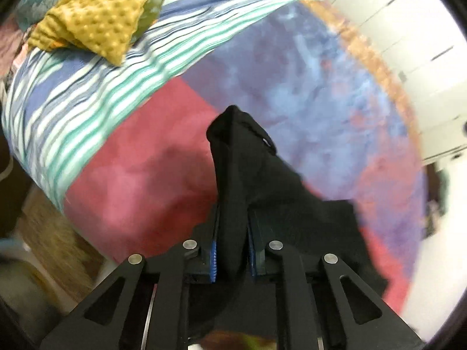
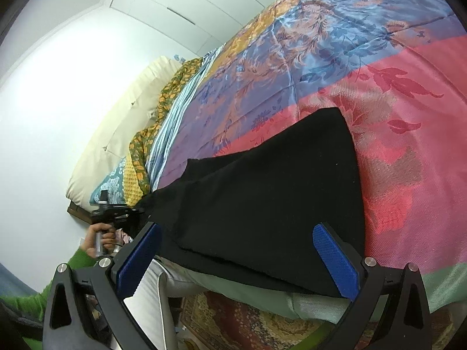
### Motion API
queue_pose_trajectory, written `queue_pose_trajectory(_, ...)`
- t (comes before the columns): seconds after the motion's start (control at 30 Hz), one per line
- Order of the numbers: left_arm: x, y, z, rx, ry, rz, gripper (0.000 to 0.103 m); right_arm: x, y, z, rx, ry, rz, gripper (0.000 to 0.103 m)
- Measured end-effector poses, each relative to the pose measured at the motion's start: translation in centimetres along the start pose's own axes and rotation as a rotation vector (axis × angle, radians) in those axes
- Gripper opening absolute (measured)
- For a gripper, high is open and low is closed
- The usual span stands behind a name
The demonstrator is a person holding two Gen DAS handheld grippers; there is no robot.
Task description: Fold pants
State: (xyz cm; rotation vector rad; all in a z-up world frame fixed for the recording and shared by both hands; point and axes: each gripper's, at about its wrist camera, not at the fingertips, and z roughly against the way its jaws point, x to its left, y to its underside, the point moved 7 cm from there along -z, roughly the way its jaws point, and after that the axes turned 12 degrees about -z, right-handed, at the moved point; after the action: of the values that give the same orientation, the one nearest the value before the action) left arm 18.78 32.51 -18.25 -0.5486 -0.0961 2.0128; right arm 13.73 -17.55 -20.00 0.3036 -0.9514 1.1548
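Observation:
The black pants [image 2: 262, 192] lie flat near the edge of a bed with a pink and blue floral cover [image 2: 394, 110]. In the left wrist view my left gripper [image 1: 233, 214] is shut on a bunched end of the pants [image 1: 233, 160], which stands up between the blue pads [image 1: 214, 258] above the cover. The right wrist view shows that left gripper [image 2: 116, 213] small at the far left, held by a hand in a green sleeve [image 2: 78, 259]. My right gripper [image 2: 236, 229] is open at the near edge. The pants' hem lies between its blue pads [image 2: 335, 259], untouched.
A yellow dotted cloth [image 1: 96, 20] and a green-striped sheet [image 1: 87, 96] lie at the head of the bed. A cream headboard [image 2: 116, 122] stands against the wall, with white wardrobe doors [image 2: 175, 3] behind. A patterned rug [image 2: 248, 320] covers the floor below the bed edge.

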Motion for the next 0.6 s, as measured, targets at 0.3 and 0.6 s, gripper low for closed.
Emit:
queue_pose_trajectory(0.3,-19.5,5.9,3.7,0.013,0.330,-0.217,0.013,-0.1,-0.4,0.6,-0.021,-0.028,-0.025,0.103)
queue_pose_trajectory(0.6,-35.6,12.5,-1.3,0.185,0.559,-0.420,0.017,-0.9,-1.0,2.2,-0.076,-0.018,-0.040,0.103)
